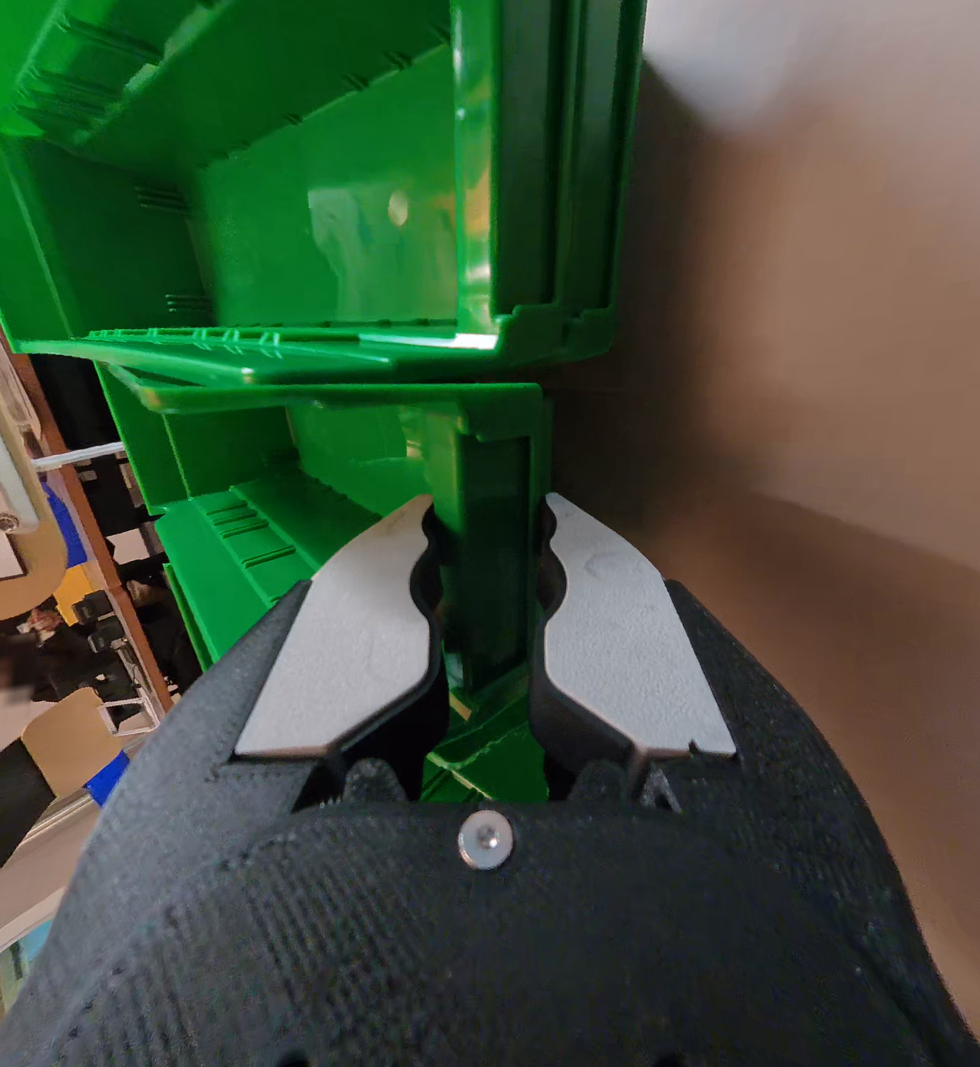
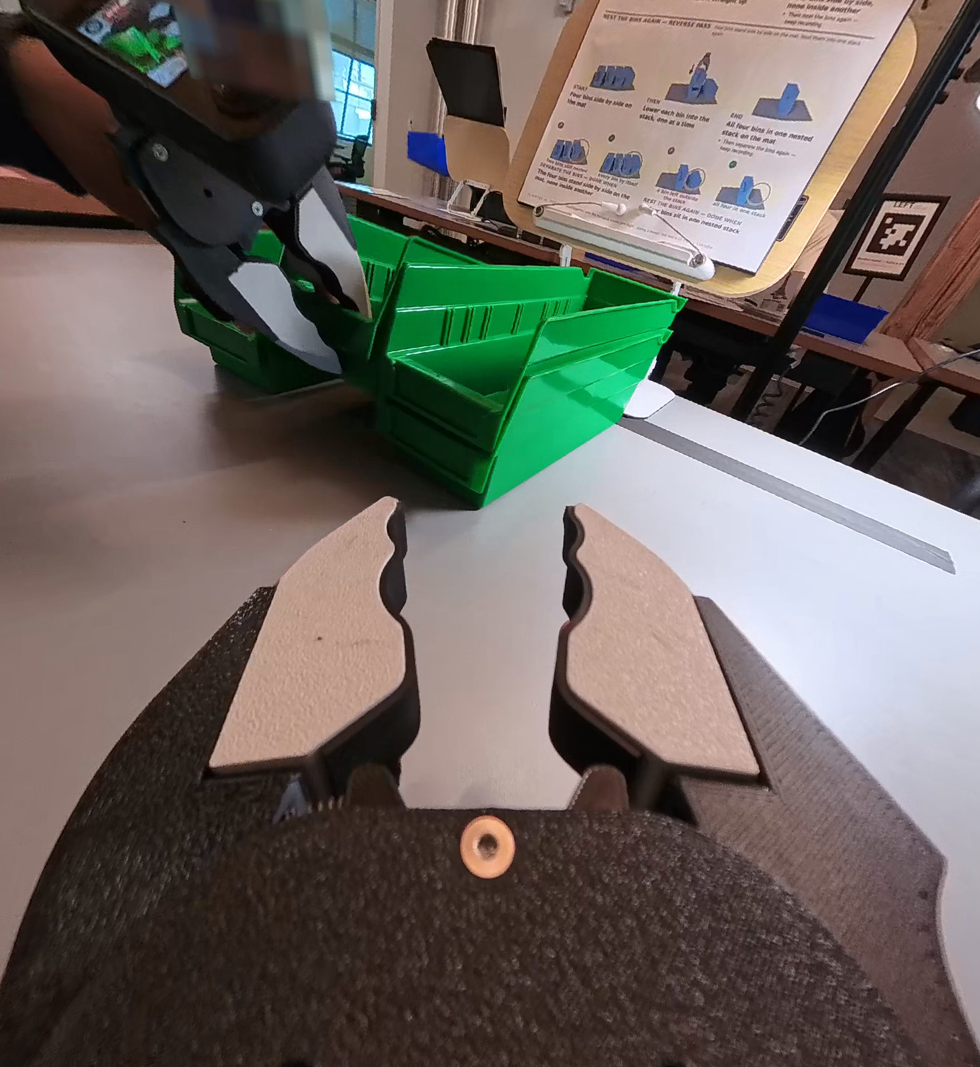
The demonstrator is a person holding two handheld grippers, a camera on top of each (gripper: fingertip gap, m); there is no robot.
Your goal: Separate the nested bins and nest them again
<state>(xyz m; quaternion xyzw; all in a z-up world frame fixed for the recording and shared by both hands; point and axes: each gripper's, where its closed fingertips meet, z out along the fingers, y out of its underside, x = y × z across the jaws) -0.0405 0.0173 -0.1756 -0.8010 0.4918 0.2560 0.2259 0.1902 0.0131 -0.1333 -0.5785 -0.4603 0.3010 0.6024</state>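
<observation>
Left tool (image 1: 487,554) clenched on 1 lone green bin (image 1: 485,577) beside nested stack (image 2: 511,404); right tool (image 2: 482,519) released.

Left gripper (image 1: 487,519): jaws clamped on a green bin wall (image 1: 485,554). Right gripper (image 2: 482,514): jaws parted, empty, low over the table.

The left wrist view is taken at very close range, rolled sideways, along the left tool (image 1: 487,519) into the green bins (image 1: 326,242). The right wrist view is set low over the desk (image 2: 707,577) — farther back — facing the same bins (image 2: 511,369), which both views share.
</observation>
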